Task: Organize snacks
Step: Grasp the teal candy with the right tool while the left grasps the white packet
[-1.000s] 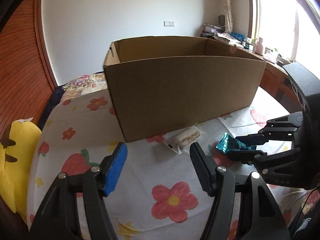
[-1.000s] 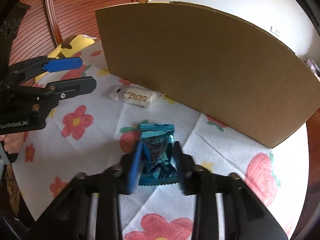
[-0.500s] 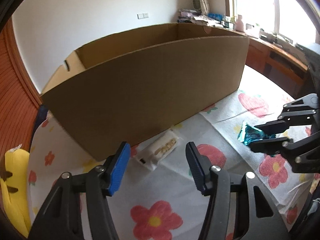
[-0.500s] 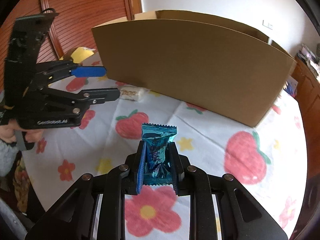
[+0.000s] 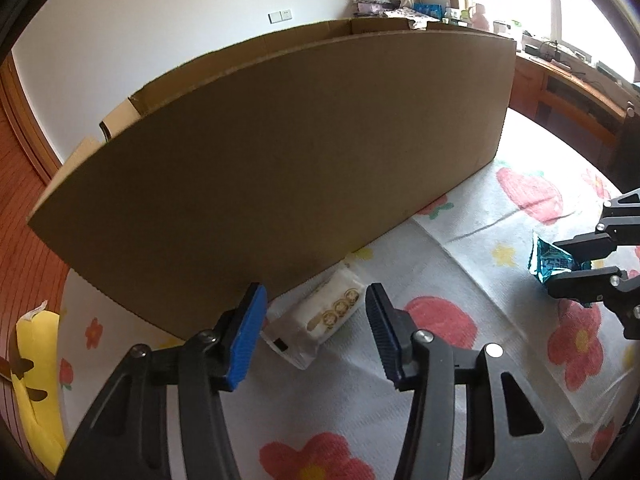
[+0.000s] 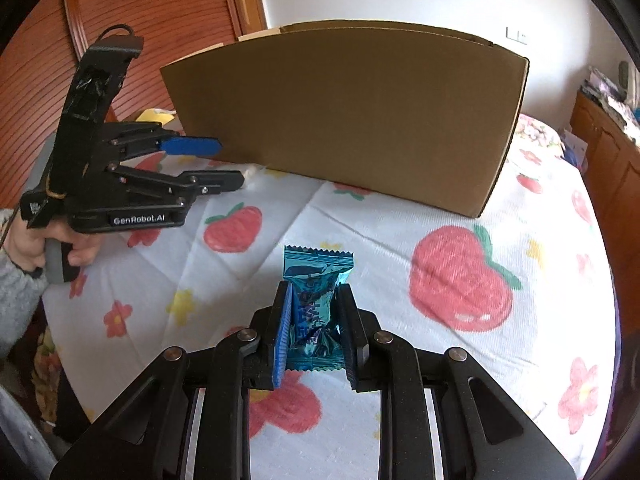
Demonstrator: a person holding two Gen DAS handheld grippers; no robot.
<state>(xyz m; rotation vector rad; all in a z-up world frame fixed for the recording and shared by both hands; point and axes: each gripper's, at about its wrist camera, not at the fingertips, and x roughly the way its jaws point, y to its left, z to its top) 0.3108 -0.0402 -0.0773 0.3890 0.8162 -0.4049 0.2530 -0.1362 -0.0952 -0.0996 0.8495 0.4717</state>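
Observation:
A white snack packet point(image 5: 326, 316) with gold rings printed on it lies on the cloth against the foot of a big open cardboard box point(image 5: 280, 160). My left gripper point(image 5: 314, 292) hovers just in front of it. Its jaws are closing, the packet lies in the gap beyond the blue pads, and neither pad presses on it. My right gripper point(image 6: 314, 292) is shut on a shiny teal snack packet point(image 6: 318, 264) and holds it above the cloth, in front of the box point(image 6: 352, 120). In the left wrist view the teal packet point(image 5: 550, 260) sits in the right gripper point(image 5: 560, 264) at the right edge.
A white cloth with strawberries and flowers point(image 5: 460, 360) covers the round table. A yellow plush toy point(image 5: 36, 360) sits at the left edge. A wooden desk with clutter point(image 5: 560, 92) stands under the window at the right. A person's hand point(image 6: 60, 244) holds the left gripper point(image 6: 230, 164).
My left gripper has moved in toward the box and the white packet, and its jaws have narrowed. The right gripper has carried the teal packet up off the cloth and further from the left gripper.

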